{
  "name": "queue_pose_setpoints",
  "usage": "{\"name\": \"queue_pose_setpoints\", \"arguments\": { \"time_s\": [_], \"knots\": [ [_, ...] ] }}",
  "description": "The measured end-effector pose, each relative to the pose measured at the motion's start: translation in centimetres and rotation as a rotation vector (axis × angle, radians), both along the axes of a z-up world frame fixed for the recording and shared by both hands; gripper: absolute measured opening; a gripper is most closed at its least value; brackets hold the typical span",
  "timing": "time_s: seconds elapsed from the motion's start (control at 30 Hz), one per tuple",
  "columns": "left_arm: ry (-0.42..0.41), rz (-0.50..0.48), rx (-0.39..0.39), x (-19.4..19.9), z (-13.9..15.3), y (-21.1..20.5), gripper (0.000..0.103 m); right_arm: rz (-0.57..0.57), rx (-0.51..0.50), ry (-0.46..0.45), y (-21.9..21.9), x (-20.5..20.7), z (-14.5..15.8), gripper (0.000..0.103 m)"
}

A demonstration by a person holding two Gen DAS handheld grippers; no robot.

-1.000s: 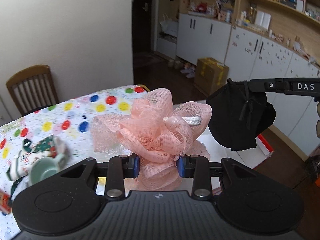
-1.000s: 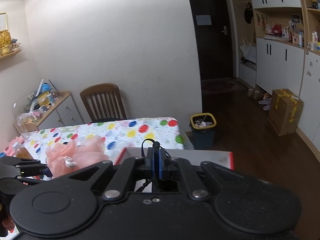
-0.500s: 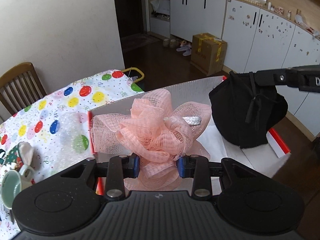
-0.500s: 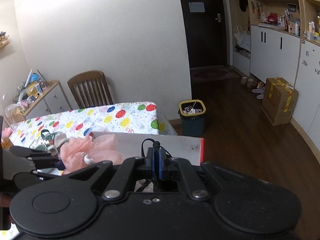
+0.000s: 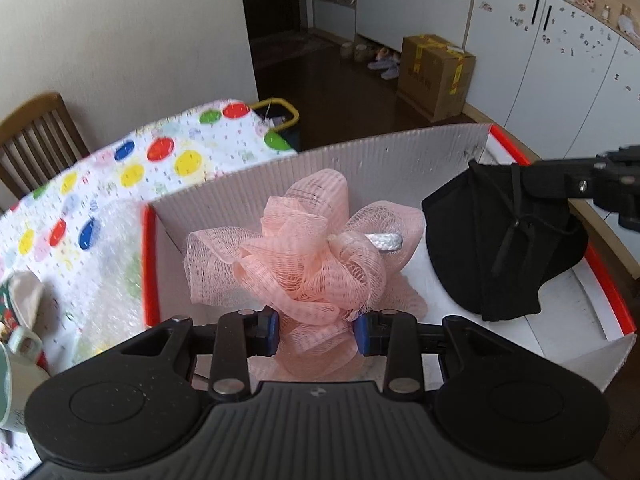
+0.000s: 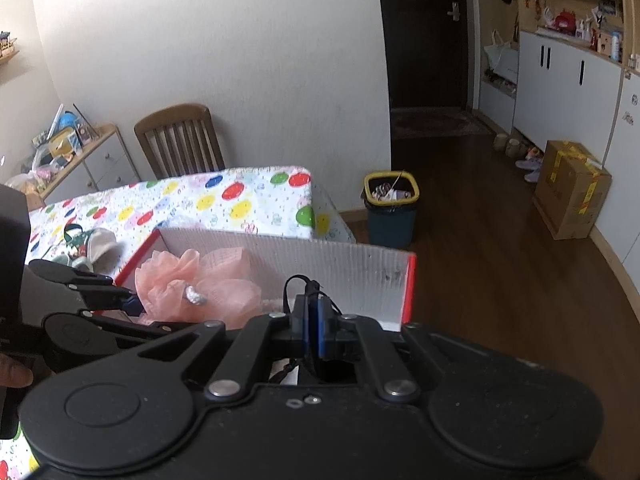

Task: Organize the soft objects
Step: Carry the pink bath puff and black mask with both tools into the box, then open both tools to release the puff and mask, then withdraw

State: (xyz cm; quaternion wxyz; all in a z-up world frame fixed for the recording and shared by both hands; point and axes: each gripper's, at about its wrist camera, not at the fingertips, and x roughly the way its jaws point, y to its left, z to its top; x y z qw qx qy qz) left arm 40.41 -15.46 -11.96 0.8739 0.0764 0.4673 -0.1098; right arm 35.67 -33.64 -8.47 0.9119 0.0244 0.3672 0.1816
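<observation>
We find the left gripper (image 5: 316,330) clenched on a pink mesh bath pouf (image 5: 316,248) and the right gripper (image 6: 314,326) pinching a black fabric pouch (image 5: 504,240), both over the red-edged white corrugated box (image 5: 360,160). Both items look light and yielding; bunched folds and cords give the firmest hold.

Soft, even daylight, a dim doorway (image 6: 428,36), fisheye bending at the edges, and slight blur on the tablecloth (image 5: 120,168).

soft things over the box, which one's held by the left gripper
The pink mesh bath pouf, pinched between the left fingers. The black fabric pouch hangs from the right gripper.
</observation>
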Motion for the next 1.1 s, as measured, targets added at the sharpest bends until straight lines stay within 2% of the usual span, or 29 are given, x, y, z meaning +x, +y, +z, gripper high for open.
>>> {"name": "queue_pose_setpoints", "arguments": {
  "time_s": [0.4,0.53,0.63,0.7,0.77,0.97,1.1],
  "knots": [
    [0.091,0.022,0.017,0.9,-2.3,0.0,0.035,0.044,-0.048,0.074,0.6,0.3,-1.9,0.004],
    [0.101,0.032,0.016,1.0,-2.5,0.1,0.036,0.053,-0.048,0.082,0.5,0.2,-2.0,0.009],
    [0.102,0.034,0.023,1.0,-2.5,0.0,0.04,0.054,-0.05,0.089,0.5,0.2,-2.1,0.013],
    [0.093,0.036,0.03,0.9,-2.4,0.0,0.052,0.056,-0.048,0.094,0.4,0.1,-2.1,0.015],
    [0.085,0.04,0.027,0.8,-2.2,0.1,0.059,0.061,-0.05,0.1,0.4,0.0,-2.0,0.018],
    [0.062,0.037,-0.016,-0.1,-1.2,0.3,0.069,0.073,-0.048,0.111,0.2,-0.4,-1.7,0.022],
    [0.04,0.041,-0.041,-0.8,-0.4,0.4,0.07,0.074,-0.047,0.11,0.2,-0.9,-1.2,0.029]
  ]
}}
